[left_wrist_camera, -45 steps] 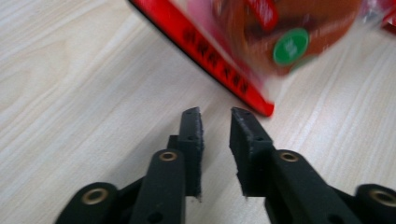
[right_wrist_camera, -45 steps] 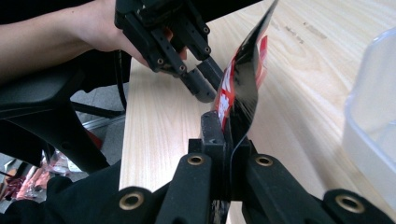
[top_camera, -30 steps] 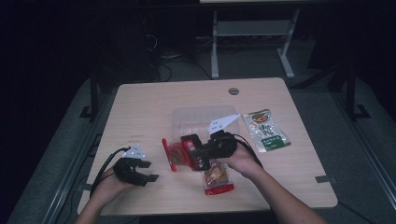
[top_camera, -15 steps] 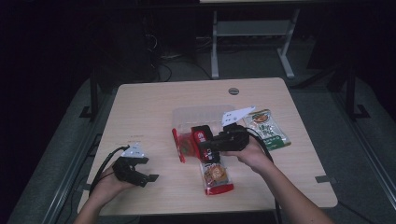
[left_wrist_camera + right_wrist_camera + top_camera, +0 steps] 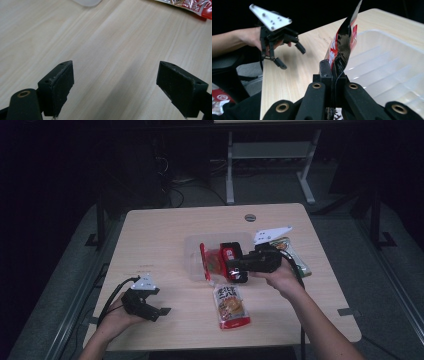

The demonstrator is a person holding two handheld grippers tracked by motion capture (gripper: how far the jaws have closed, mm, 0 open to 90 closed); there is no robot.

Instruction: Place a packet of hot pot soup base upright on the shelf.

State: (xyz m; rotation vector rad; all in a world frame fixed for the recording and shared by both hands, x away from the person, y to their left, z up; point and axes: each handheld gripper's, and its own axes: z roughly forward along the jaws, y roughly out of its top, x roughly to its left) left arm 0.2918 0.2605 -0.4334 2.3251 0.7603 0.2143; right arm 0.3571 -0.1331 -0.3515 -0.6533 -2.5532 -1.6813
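Between the clenched jaws of the right claw (image 5: 235,270) a red, glossy foil snack packet (image 5: 342,42) is pinched by one edge, and it is held in the air over the near wall of a clear, shallow plastic tray (image 5: 387,65) whose ribbed floor is seen in the right gripper view. The packet is judged to be light, thin and limp — it curls and stands tilted above the jaws — and its slick film is likely to slip unless it is taken at the flat sealed edge rather than at its filled middle. Farther out, a second red-and-orange printed pouch (image 5: 230,306) is seen lying flat on the pale wooden counter (image 5: 160,235) in the high view, just in front of the tray, and a green-and-white packet (image 5: 296,260) lies beside the right hand. The left claw (image 5: 156,312) is released with nothing between its jaws, which have just been opening; the left gripper view shows only bare wood beneath them, while its place near the counter's front left corner, well apart from the tray, is given by the high view.
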